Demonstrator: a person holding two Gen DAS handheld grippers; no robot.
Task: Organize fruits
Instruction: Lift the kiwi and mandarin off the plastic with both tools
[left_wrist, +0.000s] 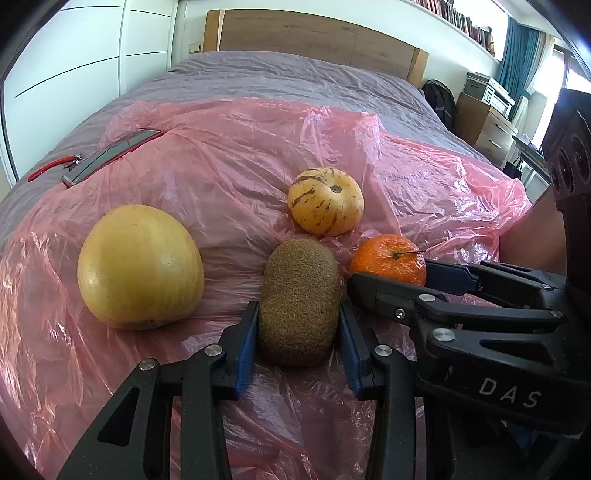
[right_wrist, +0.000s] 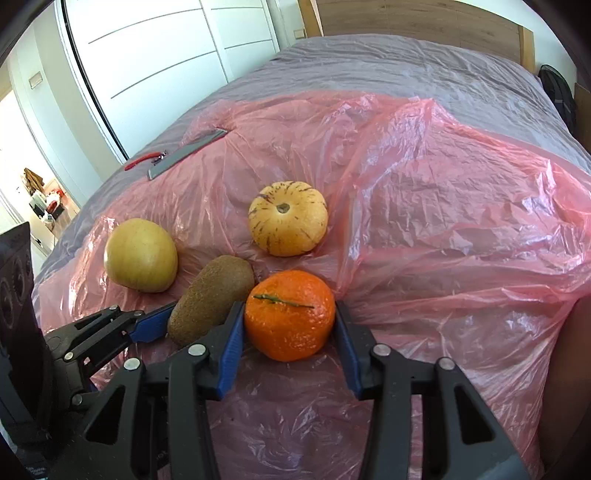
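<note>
Left gripper (left_wrist: 299, 332) is clamping the kiwi (left_wrist: 299, 301) while, just right of it, right gripper (right_wrist: 290, 325) is pinching the mandarin (right_wrist: 290, 315) on pink plastic sheet (right_wrist: 443, 229).

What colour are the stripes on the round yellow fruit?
Dark purplish-brown streaks on the striped yellow fruit, clearest in the right wrist view.

My left gripper (left_wrist: 299, 332) angles downward, its blue pads pressed against both sides of the kiwi (left_wrist: 299, 301). My right gripper (right_wrist: 290, 325) tilts down just beside it, jaws set around the mandarin (right_wrist: 290, 314), pads at its flanks.
</note>
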